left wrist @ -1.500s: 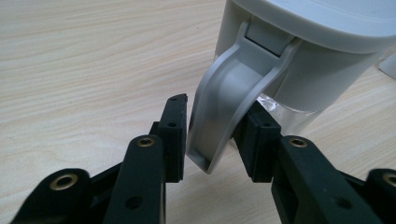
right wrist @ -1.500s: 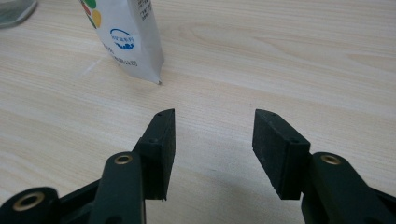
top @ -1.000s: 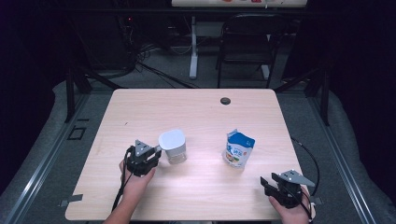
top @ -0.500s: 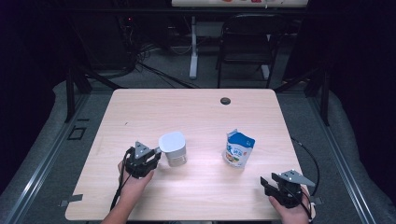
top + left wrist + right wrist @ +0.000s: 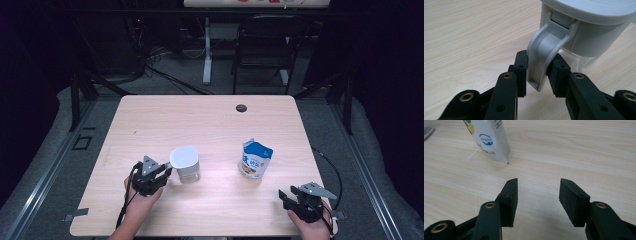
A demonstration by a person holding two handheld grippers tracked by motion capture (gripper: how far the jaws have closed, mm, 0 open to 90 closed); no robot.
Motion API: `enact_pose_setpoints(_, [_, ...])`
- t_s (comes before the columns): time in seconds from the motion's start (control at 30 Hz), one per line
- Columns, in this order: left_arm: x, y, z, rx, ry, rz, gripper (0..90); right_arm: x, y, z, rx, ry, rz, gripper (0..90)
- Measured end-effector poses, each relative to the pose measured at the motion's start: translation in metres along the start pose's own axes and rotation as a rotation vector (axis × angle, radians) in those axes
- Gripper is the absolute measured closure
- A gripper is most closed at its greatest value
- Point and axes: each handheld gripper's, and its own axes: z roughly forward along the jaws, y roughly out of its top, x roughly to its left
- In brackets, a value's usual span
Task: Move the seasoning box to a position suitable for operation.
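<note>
**Ana:** While the left gripper [image 5: 537, 72] has its jaws closed on the grey handle [image 5: 546, 50] of the lidded container [image 5: 184, 163], how secure does that hold look to you?

**Ben:** Not very. The pads pinch the handle low down, near its free tip, so my guess is the container could swing or slip out once lifted. The handle also tapers there, which would help it slide.

**Ana:** And the right gripper [image 5: 295, 199]?

**Ben:** Its jaws stand wide with nothing between them, resting well to the right of the container, near the table's front edge. The white and blue pouch [image 5: 255, 159] stands between it and the container, upright but leaning a little. A careless reach from the right could tip it, since it looks light and narrow at the base.

**Ana:** Where does the container sit exactly?

**Ben:** On the wooden table [image 5: 200, 120], left of the pouch and toward the front, clear body below a pale lid.

**Ana:** The surroundings?

**Ben:** Pale wood grain, with a small dark round grommet [image 5: 241, 108] far behind the container. Beyond that the room is dark: grey floor, cables, a chair [image 5: 262, 47] and a desk leg.
</note>
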Motion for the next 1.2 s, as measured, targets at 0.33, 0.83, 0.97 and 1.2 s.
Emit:
enact_pose_setpoints(0.33, [-0.007, -0.007, -0.013, 0.016, -0.031, 0.014, 70.7, 0.000, 0.000, 0.000, 0.001, -0.005, 0.005, 49.5])
enact_pose_setpoints(0.83, [-0.017, -0.014, -0.022, 0.025, -0.066, 0.027, 70.2, 0.000, 0.000, -0.002, -0.004, -0.009, -0.007, 49.9])
enact_pose_setpoints(0.97, [-0.019, -0.016, -0.024, 0.018, -0.079, 0.028, 70.1, 0.001, 0.000, -0.002, -0.014, -0.007, -0.011, 50.4])
enact_pose_setpoints(1.2, [-0.022, -0.018, -0.027, 0.024, -0.105, 0.042, 69.9, 0.002, 0.001, -0.005, -0.029, -0.014, -0.021, 52.0])
